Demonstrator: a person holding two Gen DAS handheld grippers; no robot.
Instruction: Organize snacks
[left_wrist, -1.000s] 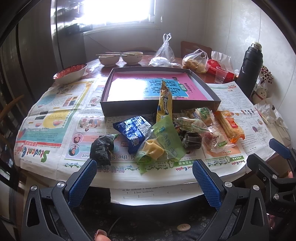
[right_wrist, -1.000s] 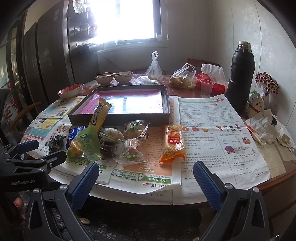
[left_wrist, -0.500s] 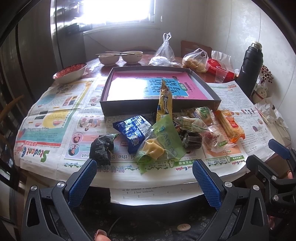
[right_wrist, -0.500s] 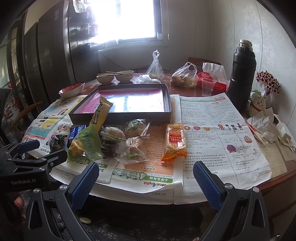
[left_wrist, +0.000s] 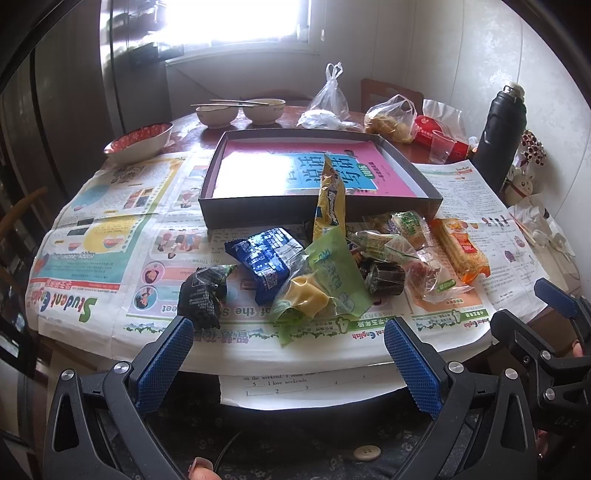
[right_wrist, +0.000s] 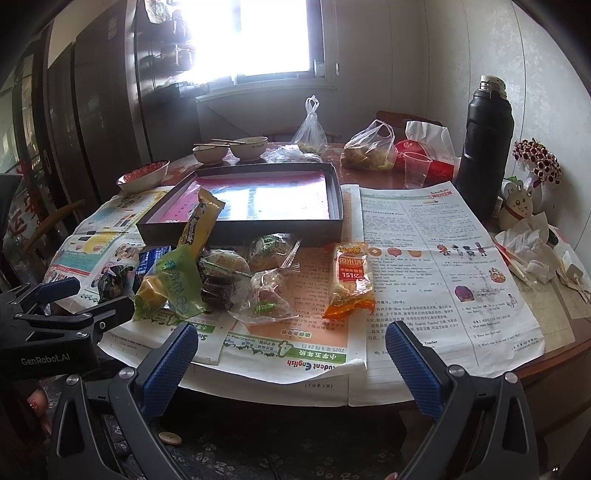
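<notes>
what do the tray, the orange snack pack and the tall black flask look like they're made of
Tray: likely dark matte cardboard, with thin straight walls and a glossy printed liner.
Orange snack pack: shiny plastic film, crinkled, partly see-through.
Black flask: looks like matte-coated metal or plastic; hard to tell.

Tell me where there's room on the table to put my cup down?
Two free patches: the newspaper between the orange snack pack and the black flask, and the newspaper left of the dark tray. Crowded: the snack pile in front of the tray.
</notes>
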